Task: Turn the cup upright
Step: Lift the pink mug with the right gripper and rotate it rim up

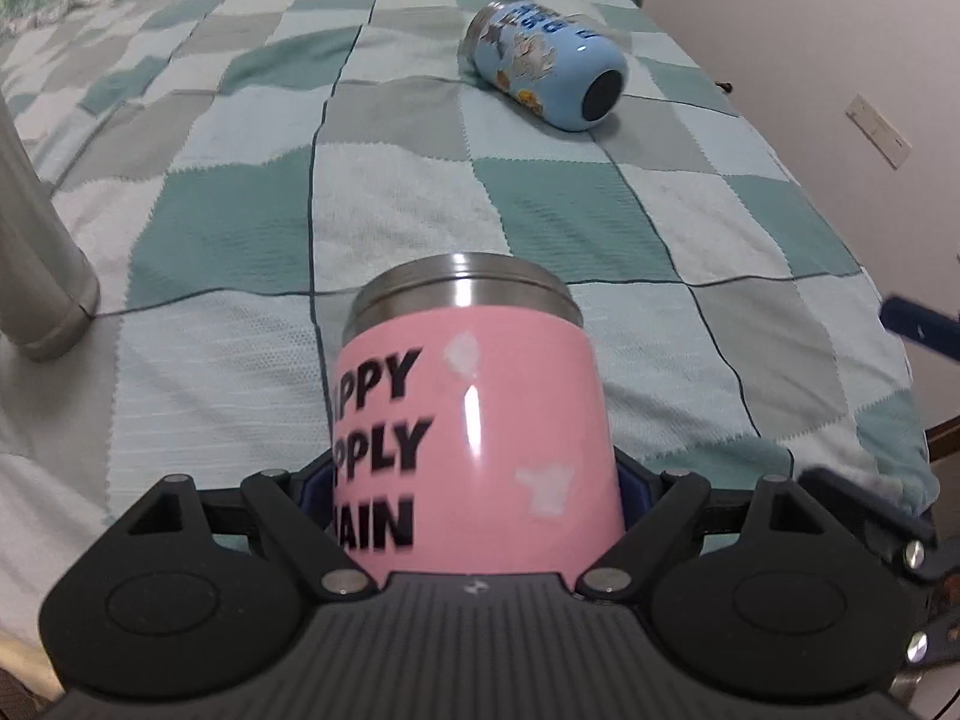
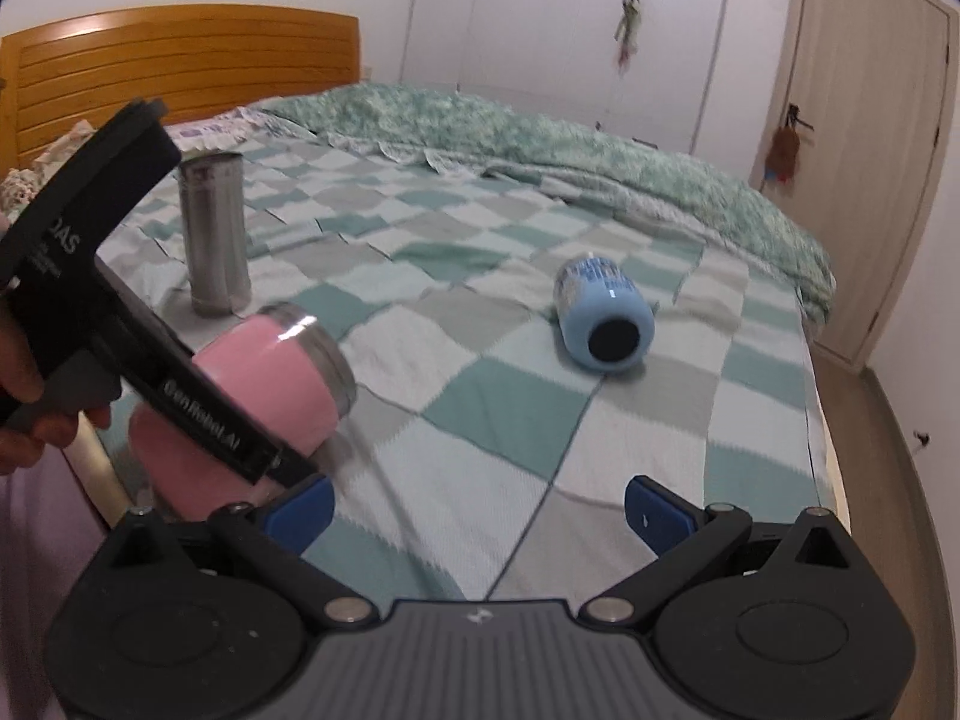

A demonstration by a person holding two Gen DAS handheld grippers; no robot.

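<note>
My left gripper point(image 1: 474, 498) is shut on a pink cup point(image 1: 474, 450) with black lettering and a steel rim, held tilted above the checked bedspread point(image 1: 240, 228). In the right wrist view the pink cup point(image 2: 264, 384) points its steel rim right and up, with the left gripper's body across it. A light blue cup point(image 1: 546, 72) lies on its side farther off, its dark base toward me; it also shows in the right wrist view point(image 2: 600, 324). My right gripper point(image 2: 480, 510) is open and empty, low over the bed.
A tall steel tumbler point(image 2: 213, 234) stands upright at the left, also in the left wrist view point(image 1: 36, 252). A green quilt point(image 2: 540, 138) is bunched at the far side. The bed edge, floor and a door point(image 2: 870, 150) are at the right.
</note>
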